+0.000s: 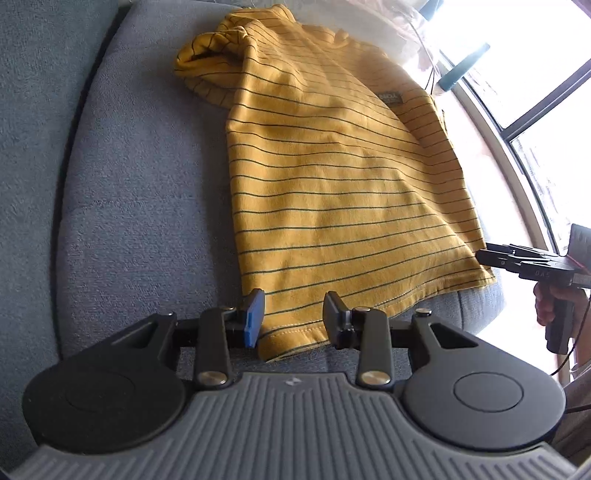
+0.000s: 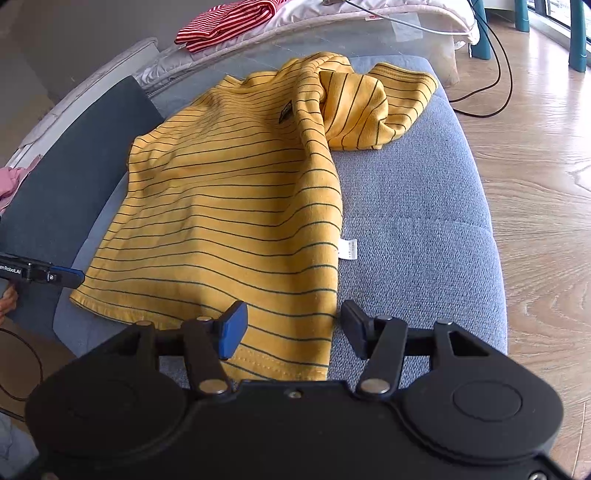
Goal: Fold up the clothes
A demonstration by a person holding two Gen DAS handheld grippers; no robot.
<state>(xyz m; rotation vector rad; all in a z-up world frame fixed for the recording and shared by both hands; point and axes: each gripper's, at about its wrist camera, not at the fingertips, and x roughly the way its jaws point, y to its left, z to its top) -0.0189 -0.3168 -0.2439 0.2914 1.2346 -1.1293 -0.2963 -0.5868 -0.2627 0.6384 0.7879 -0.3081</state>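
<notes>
- Our left gripper (image 1: 293, 319) has its jaws apart, straddling the near left corner of the yellow striped shirt (image 1: 332, 177) at the hem; nothing is pinched, and the cloth lies flat between the pads, so we judge the jaws are placed to close on that corner
- Our right gripper (image 2: 293, 334) likewise stands with jaws apart over the near right corner of the hem, the blue pad (image 2: 234, 330) above the cloth and the other pad just off its side edge; again no grip that we can see
- With one gripper at each hem corner, we read this as the stance for lifting the hem evenly, so a fold would stay square; it fits equally well with corners just let go
- The shirt lies on the blue-grey sofa cushion (image 2: 417, 206), body spread mostly smooth, hem near us, neck end far
- Its far sleeves are bunched and curled over, with a care label (image 2: 349, 248) poking out at the right side seam; so it is not lying as a finished fold
- Farther off, a red striped garment (image 2: 225, 22) rests on pale bedding beyond the cushion, clear of our work
- A cable (image 2: 495, 66) trails on the wooden floor (image 2: 535, 166) to the right
</notes>
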